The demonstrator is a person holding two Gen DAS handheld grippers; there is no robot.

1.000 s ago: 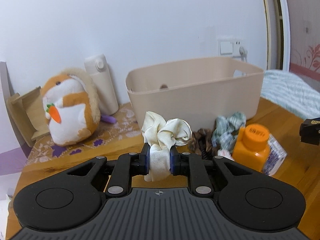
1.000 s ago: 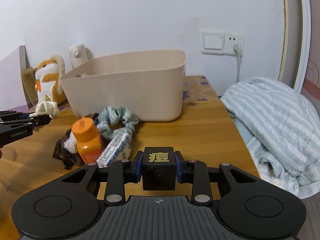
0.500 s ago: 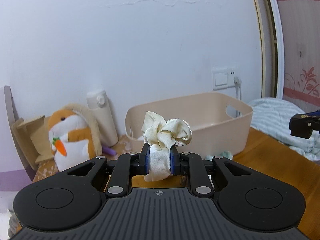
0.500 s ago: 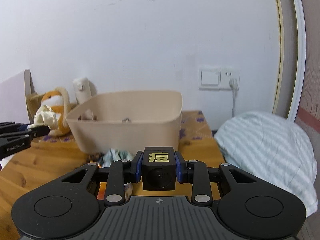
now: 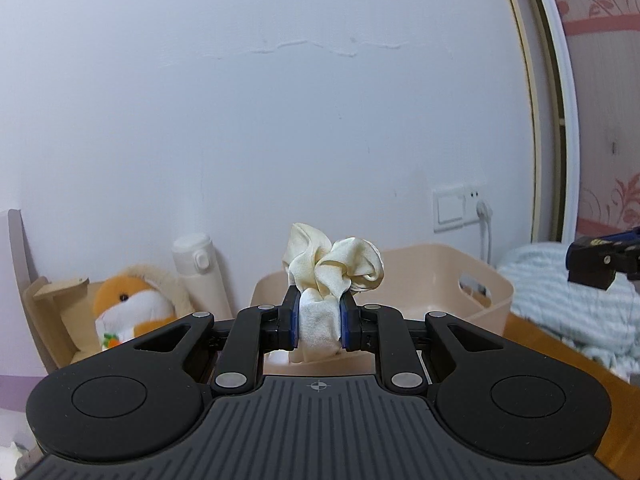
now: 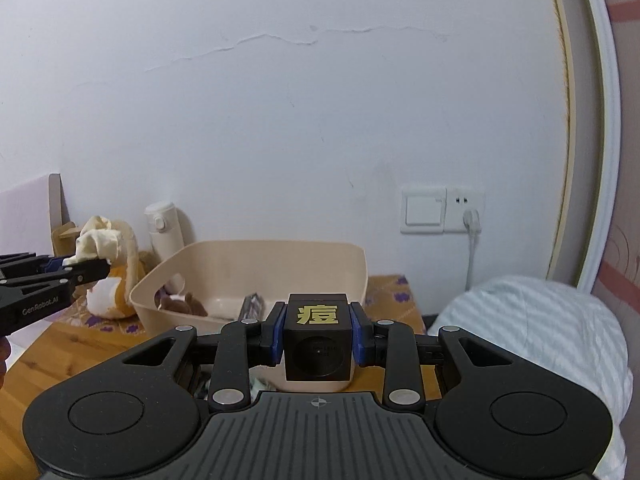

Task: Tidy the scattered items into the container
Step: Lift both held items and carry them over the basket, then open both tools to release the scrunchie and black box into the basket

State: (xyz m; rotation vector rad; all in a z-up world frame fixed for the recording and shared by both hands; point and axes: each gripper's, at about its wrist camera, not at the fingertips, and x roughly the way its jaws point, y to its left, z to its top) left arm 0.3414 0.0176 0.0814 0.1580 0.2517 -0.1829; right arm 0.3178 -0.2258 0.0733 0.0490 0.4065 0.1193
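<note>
The left tongs point(image 5: 319, 322) clench a crumpled cream satin scrunchie point(image 5: 332, 270), its ruffles bulging above the blue pads. The right tongs point(image 6: 318, 338) grip a matte black cube with a gold character point(image 6: 318, 344). Both hang above the wooden tabletop point(image 6: 60, 352), near the smooth beige plastic bin point(image 6: 256, 264).

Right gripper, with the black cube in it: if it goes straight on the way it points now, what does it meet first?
Probably the beige bin: the right gripper with the black cube points slightly down toward its open inside. Depth is unclear.
</note>
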